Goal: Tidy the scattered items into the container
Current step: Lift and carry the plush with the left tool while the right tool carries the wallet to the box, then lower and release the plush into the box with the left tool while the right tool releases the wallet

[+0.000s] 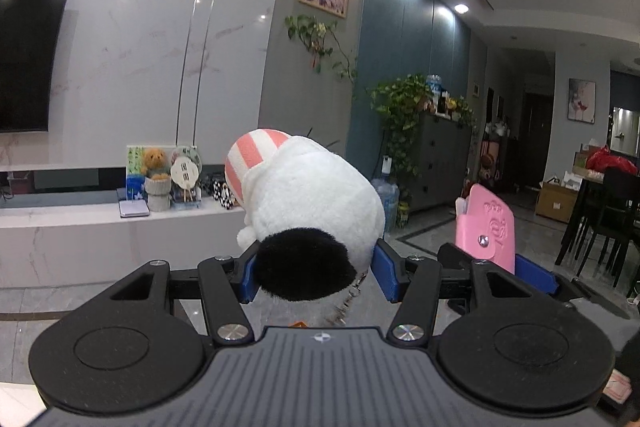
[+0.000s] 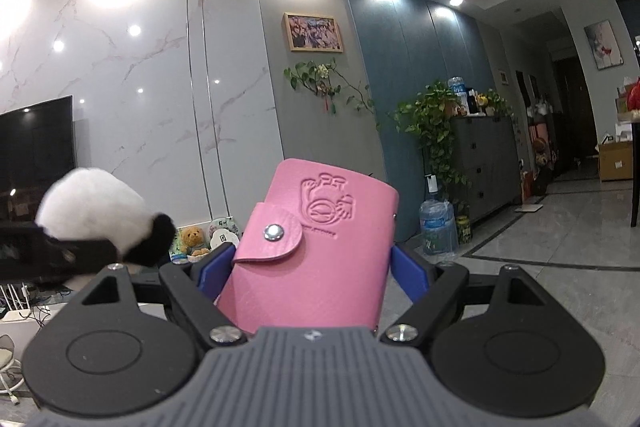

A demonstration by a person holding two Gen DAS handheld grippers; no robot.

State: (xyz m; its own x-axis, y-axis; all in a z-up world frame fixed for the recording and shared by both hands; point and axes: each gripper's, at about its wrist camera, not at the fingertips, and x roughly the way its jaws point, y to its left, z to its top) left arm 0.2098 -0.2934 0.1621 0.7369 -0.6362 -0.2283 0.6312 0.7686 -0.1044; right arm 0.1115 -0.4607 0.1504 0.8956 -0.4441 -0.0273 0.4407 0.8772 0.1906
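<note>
Two items are in your grip: your left gripper (image 1: 314, 277) clamps its blue pads on the plush panda (image 1: 308, 211) at the left wrist frame's centre. Your right gripper (image 2: 312, 267) pinches the pink card holder (image 2: 316, 247), upright at centre of its frame.

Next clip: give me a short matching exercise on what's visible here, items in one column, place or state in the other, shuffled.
Items:
1. plush toy
2. pink card holder
3. water jug
4. teddy bear

Places:
A. standing on the floor
B. held in the right tongs
C. sitting on the TV console
D. held in the left tongs

Pairs: 1-D, 2-B, 3-A, 4-C
</note>
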